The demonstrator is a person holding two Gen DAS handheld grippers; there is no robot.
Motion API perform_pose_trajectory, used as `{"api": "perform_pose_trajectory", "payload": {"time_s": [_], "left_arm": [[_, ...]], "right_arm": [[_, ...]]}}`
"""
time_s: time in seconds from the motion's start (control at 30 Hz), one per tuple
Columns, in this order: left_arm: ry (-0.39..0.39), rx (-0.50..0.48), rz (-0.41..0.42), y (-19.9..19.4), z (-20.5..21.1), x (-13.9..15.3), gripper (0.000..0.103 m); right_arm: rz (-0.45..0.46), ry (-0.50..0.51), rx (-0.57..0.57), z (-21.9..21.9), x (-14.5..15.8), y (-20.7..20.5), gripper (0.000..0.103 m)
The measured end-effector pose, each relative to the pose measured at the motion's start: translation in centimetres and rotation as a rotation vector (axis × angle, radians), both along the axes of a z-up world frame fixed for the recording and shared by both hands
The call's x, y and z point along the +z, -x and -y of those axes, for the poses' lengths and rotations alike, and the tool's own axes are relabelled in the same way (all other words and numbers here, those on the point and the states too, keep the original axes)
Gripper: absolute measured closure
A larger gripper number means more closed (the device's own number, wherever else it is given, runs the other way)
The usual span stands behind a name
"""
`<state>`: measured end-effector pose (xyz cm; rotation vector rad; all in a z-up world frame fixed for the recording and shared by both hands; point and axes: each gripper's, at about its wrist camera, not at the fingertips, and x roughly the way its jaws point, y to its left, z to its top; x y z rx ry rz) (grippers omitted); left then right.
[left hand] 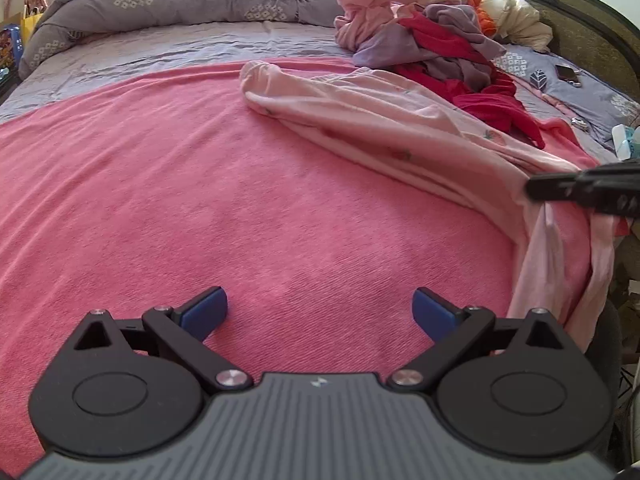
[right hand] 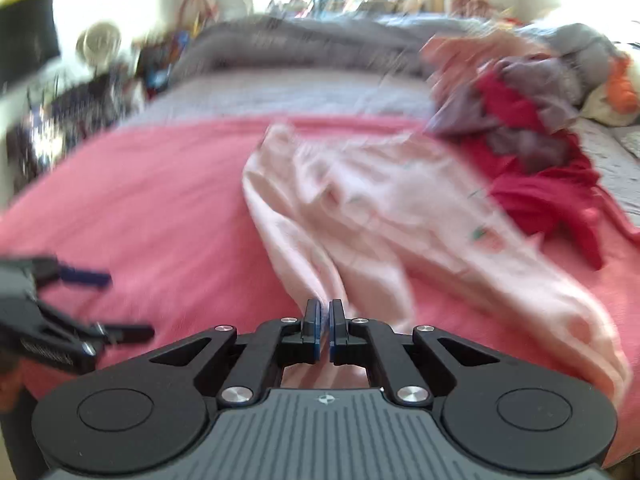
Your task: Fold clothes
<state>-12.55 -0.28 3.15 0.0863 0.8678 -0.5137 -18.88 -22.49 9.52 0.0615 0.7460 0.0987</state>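
Left wrist view: the left gripper point(left hand: 320, 312) hung over the bare pink blanket point(left hand: 200, 200), jaws wide apart, nothing between them. The pale pink garment point(left hand: 380, 128) lay stretched diagonally across the blanket, from mid-bed toward the right edge, where its near end draped down over the side. The right gripper point(left hand: 532, 190) entered from the right edge with its tip at that end of the garment. A clothes pile point(left hand: 432, 44) sat behind, touching the garment's far side; a grey quilt point(left hand: 180, 0) lay beyond. Right wrist view (blurred): the right gripper point(right hand: 325, 330) had its jaws together, clamped on a gathered edge of the garment point(right hand: 380, 208). The left gripper point(right hand: 104, 304) showed at the left edge, jaws apart over the blanket point(right hand: 140, 208).
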Motion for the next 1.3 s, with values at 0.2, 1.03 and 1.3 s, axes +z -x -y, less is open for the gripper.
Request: {"api": "perform_pose_trajectory", "payload": {"time_s": [0.2,1.03,1.3], "left_arm": [[0.063,-0.082,-0.026,-1.1,4.1,-0.5,0.002],[0.294,-0.154,-0.081,-4.7,11.6,-2.0,0.037],[0.468,-0.090,-0.210,-6.3,9.1,-3.5,0.076]], "right_arm": [[0.022,-0.121,-0.126,6.4,0.2,1.1,0.096],[0.073,-0.381,-0.090,11.7,-5.4,-0.2,0.045],[0.082,-0.402,-0.065,11.0,-6.0,-0.6,0.044]]}}
